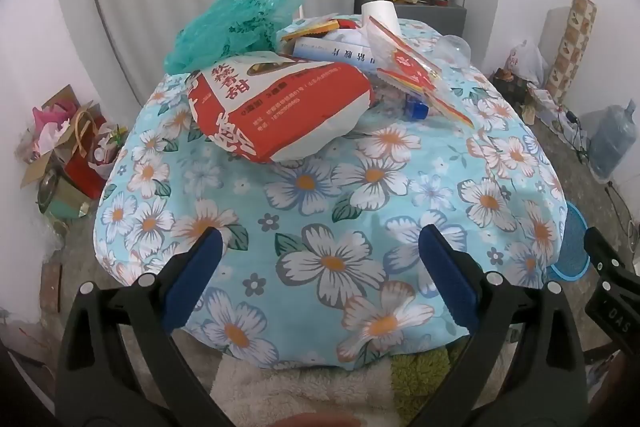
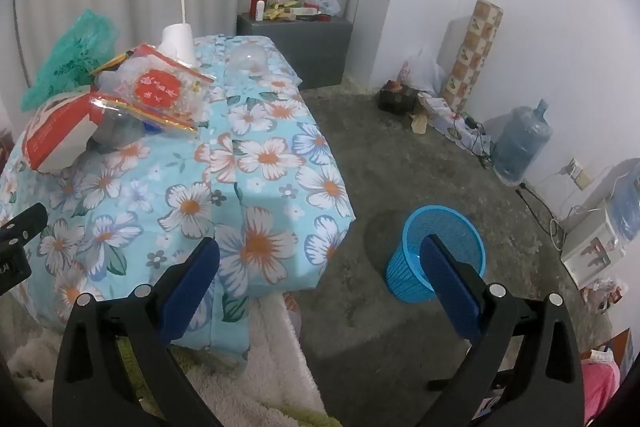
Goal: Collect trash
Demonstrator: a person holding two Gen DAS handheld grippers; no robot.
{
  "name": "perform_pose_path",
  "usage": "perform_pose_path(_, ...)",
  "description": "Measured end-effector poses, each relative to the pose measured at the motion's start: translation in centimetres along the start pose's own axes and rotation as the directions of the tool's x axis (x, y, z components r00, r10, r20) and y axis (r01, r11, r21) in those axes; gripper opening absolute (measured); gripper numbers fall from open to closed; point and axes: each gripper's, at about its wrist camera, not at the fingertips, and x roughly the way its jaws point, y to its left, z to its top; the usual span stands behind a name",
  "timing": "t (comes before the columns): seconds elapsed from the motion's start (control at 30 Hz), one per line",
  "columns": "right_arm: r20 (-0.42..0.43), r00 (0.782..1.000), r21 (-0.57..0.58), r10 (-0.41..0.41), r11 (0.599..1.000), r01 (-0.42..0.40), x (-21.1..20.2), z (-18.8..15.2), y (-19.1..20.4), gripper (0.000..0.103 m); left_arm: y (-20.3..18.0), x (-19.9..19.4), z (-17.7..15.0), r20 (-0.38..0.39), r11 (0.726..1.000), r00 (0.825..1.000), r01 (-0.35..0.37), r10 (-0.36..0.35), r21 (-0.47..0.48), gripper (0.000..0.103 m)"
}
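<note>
Clear bottle (image 1: 400,99) mostly buried under the red and white bag (image 1: 280,103) and a clear wrapper (image 1: 416,75), only its blue cap showing. Blue basket (image 1: 572,247) half hidden behind the table (image 1: 304,187) edge. Small print on the bag too blurred to read.

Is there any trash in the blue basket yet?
No. In the right wrist view the blue basket on the floor shows only its bare mesh inside, while the trash pile sits on the table.
</note>
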Motion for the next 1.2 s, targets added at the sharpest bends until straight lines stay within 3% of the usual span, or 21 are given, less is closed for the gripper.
perform_pose_path(1.2,-0.001,1.0,-0.021,0.004,1.0,-0.004,-0.13,0.07,0.63,0.098,0.39,0.51,-0.23,-0.021,1.0,1.0,0.001,-0.001,-0.011,0.094)
